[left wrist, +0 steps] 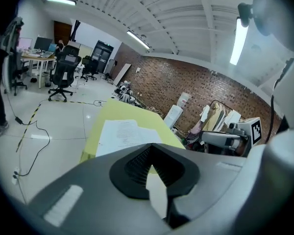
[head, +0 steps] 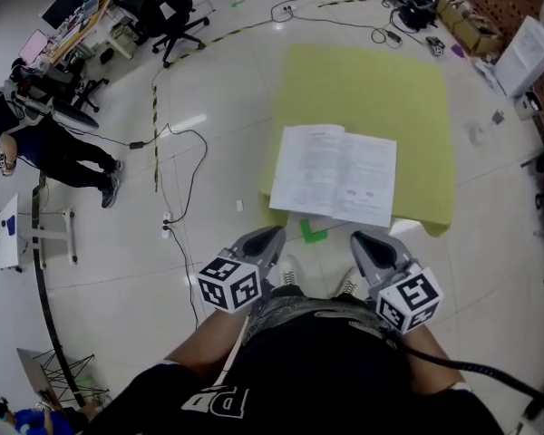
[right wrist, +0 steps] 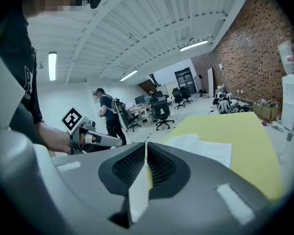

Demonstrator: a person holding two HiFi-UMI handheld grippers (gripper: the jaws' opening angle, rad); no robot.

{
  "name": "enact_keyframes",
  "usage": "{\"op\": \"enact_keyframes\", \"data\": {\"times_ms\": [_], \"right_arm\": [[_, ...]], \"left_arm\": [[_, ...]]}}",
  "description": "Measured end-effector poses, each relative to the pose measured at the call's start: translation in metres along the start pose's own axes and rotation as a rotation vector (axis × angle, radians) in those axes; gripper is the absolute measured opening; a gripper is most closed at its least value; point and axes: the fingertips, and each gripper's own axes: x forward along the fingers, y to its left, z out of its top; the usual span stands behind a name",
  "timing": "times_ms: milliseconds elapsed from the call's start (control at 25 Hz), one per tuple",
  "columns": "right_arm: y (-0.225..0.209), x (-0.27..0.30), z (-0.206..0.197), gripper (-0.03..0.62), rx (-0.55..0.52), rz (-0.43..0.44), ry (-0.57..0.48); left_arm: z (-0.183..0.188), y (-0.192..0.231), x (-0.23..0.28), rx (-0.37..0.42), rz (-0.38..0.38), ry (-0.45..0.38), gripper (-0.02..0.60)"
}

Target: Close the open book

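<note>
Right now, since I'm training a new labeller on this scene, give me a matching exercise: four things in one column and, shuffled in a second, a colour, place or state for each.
Things:
1. book
2. table
3. tape mark
4. left tongs

States:
A. shut, holding nothing
B. pale yellow-green, under the book
C. lying open
D. bright green, on the floor by the table's near edge

Pairs: 1-C, 2-B, 3-D, 4-A.

Glossy white floor (head: 118, 270), brick wall (right wrist: 245, 38), ceiling strip lights (left wrist: 237, 38) (desks (head: 82, 16) and office chairs (head: 177, 16) far off).
</note>
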Motion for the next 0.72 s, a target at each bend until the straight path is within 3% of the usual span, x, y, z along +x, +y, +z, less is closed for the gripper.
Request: {"op": "enact_keyframes", "data": {"times_ms": [160,360,480,720], "right_arm": [[0.010,0.030,-0.016,0.018,0.003,-0.004,0.057],[0.009,0.059,-0.031,0.018,-0.007,-0.024,0.122],[0.003,0.072,-0.036,0.018,-0.003,-0.049,0.136],[-0.006,0.090,-0.039,0.018,-0.012,-0.060,0.160]], "left_arm": [[-0.020,0.035,0.010,-0.080,-0.032,0.017,0.008],[-0.041,0.086,0.021,-0.347,-0.034,-0.014,0.009],[-0.049,0.116,0.028,-0.462,-0.030,-0.032,0.009],[-0.056,0.154,0.041,-0.499,-0.012,-0.070,0.009]]}}
